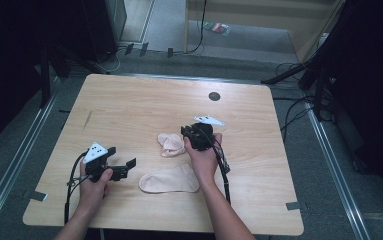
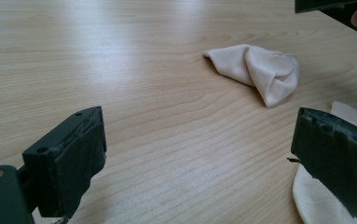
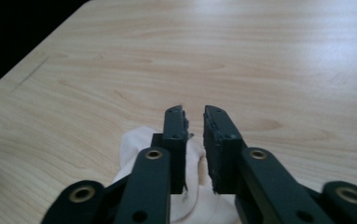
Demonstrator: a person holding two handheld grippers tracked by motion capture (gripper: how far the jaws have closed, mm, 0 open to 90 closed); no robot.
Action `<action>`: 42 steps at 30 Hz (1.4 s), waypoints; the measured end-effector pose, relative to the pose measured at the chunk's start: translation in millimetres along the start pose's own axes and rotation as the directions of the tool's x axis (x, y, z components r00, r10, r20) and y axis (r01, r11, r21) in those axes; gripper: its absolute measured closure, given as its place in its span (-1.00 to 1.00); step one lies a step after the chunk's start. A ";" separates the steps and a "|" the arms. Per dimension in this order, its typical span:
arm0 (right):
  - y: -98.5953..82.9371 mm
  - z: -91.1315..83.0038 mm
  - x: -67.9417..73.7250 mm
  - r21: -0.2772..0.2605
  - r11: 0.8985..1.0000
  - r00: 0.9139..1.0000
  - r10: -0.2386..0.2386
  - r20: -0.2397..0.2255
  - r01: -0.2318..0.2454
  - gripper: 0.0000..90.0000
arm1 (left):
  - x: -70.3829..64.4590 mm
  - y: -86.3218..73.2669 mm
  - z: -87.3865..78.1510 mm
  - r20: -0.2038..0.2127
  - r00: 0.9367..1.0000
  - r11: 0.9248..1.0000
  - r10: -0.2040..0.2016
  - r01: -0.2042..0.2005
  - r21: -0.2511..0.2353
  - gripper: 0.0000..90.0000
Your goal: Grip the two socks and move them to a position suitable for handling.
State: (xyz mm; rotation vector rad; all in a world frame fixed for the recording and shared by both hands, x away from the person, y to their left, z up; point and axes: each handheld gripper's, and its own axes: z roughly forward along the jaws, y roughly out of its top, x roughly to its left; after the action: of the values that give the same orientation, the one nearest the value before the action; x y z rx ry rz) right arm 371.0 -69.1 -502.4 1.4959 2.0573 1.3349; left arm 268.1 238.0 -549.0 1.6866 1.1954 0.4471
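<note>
Looks barely started: flat sock [image 1: 169, 181] lies unfolded on the worktop [image 1: 129, 105], crumpled sock [image 1: 171, 144] just beyond it. Left claw [image 1: 122, 163] gapes wide beside it, empty; right claw [image 3: 194, 122] nearly closed above the crumpled one, gripping nothing I can see.

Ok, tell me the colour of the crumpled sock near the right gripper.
Pale peach-beige crumpled sock, plain, best in the left gripper view.

On the wooden table [image 1: 129, 100], right gripper [image 1: 191, 135] touches a crumpled sock [image 1: 170, 144]; left gripper [image 1: 121, 162] lies near a flat sock [image 1: 169, 181].
</note>
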 end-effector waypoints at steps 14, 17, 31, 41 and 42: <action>-16.6 45.4 1.5 0.182 0.983 0.999 -0.001 0.050 -0.008 0.65 | 0.1 0.0 0.1 0.001 1.000 1.000 0.001 -0.001 0.001 -0.92; -16.9 44.7 4.8 0.180 0.983 0.998 -0.040 0.040 0.032 0.94 | -0.1 0.0 0.1 0.001 1.000 1.000 0.000 0.000 0.001 -0.92; 22.8 17.3 78.8 0.039 0.982 0.978 -0.181 -0.106 0.186 0.97 | 2.4 -0.2 -1.7 0.009 1.000 1.000 -0.019 0.020 -0.019 -0.92; 50.8 -10.5 108.1 -0.080 0.983 0.948 -0.182 -0.262 0.166 0.97 | 6.7 -0.8 -6.1 0.006 0.998 0.996 -0.057 0.058 -0.062 -0.92; 51.3 -15.6 102.1 -0.081 0.986 0.948 -0.163 -0.273 0.146 0.97 | 6.5 -0.8 -6.1 0.004 0.999 0.997 -0.053 0.053 -0.061 -0.92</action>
State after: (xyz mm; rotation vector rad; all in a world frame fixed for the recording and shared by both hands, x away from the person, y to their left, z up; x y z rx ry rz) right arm 347.7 12.5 -424.2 1.1474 2.2249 1.6040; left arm 266.1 246.7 -548.4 1.5991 1.2101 0.4444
